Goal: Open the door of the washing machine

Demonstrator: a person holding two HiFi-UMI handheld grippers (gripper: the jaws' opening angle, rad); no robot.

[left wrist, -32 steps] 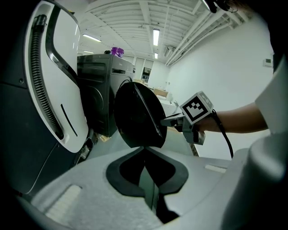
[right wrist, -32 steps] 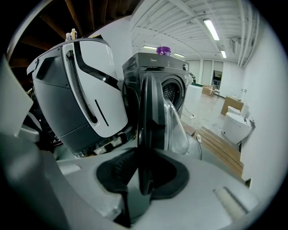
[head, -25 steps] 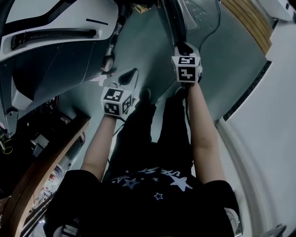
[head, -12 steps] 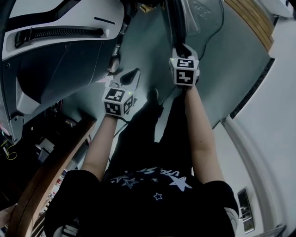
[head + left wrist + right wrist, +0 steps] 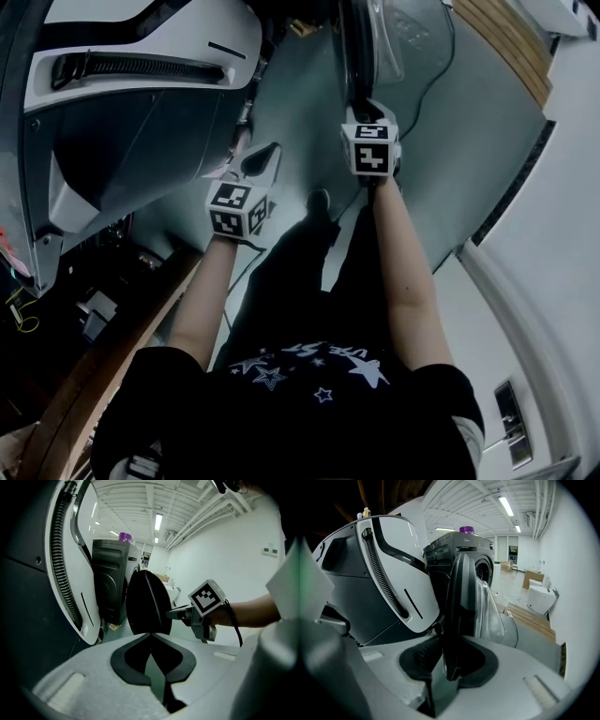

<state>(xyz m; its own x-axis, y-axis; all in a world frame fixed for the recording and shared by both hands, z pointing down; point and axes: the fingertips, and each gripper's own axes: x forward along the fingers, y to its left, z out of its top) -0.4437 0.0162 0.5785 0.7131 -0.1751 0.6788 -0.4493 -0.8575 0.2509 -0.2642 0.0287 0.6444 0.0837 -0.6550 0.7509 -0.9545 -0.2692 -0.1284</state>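
The washing machine (image 5: 461, 550) is dark grey. Its round door (image 5: 461, 597) stands swung out, edge-on to my right gripper (image 5: 450, 667). In the head view the door's dark rim (image 5: 352, 47) sits just above that gripper (image 5: 360, 98). The jaws have just been opening a little, and the rim is still between the pads, so it remains shut on the door. In the left gripper view the door (image 5: 147, 602) shows as a dark oval with the right gripper (image 5: 180, 613) at its edge. My left gripper (image 5: 152, 653) is shut on nothing and hangs left of the door (image 5: 265, 155).
A large white and dark housing with a ribbed strip (image 5: 122, 66) rises close on the left. Wooden planks (image 5: 506, 47) and a cable (image 5: 445, 56) lie on the grey floor at the right. A purple bottle (image 5: 466, 529) stands on the washing machine.
Both hands have shifted across the floor, with the door's rim still in the right gripper. The white housing on the left has come closer and fills more of the head view.
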